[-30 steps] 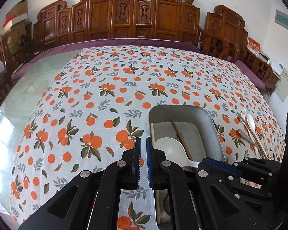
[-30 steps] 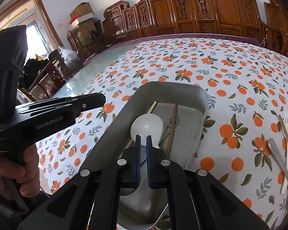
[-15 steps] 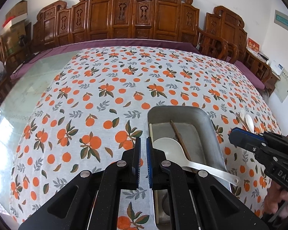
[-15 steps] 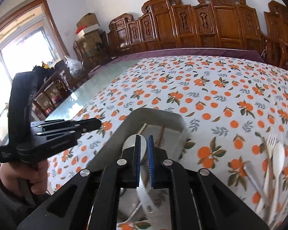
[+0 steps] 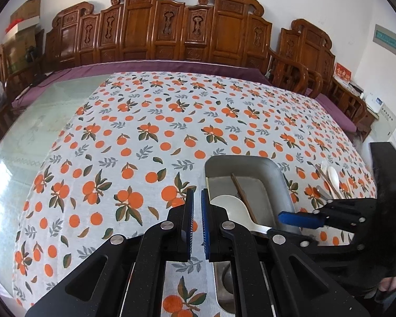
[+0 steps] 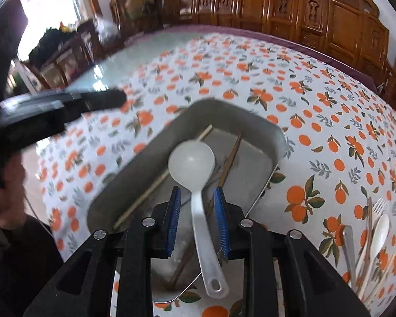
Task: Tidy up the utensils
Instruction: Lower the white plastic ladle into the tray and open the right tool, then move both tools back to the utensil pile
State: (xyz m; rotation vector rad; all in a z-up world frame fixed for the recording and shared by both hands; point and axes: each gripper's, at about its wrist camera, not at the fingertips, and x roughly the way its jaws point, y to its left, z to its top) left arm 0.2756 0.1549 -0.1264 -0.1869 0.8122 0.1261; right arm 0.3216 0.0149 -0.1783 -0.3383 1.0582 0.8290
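A grey metal tray [image 6: 253, 121] [image 5: 282, 177] holds a white ladle [image 6: 192, 158] [image 5: 229, 207], a dark brown chopstick [image 6: 231, 155] [image 5: 241, 191] and a pale chopstick [image 6: 150, 189]. My right gripper [image 6: 197, 219] is open above the tray, its blue pads on either side of the ladle's handle without touching it. It shows in the left wrist view [image 5: 301, 218] at the tray's right edge. My left gripper [image 5: 197, 222] is shut and empty, just left of the tray; it shows blurred in the right wrist view [image 6: 113, 99].
Loose utensils lie on the orange-print tablecloth right of the tray: a white spoon [image 6: 380, 233] [image 5: 333, 175], a white fork [image 6: 377, 206], a metal utensil [image 6: 349, 248] and chopsticks. Carved wooden chairs [image 5: 171, 29] stand along the table's far side. Bare glass tabletop [image 5: 21, 132] lies left.
My right gripper has opened and come back down over the tray, its pads now straddling the ladle's handle. The left gripper has stayed in place, shut.
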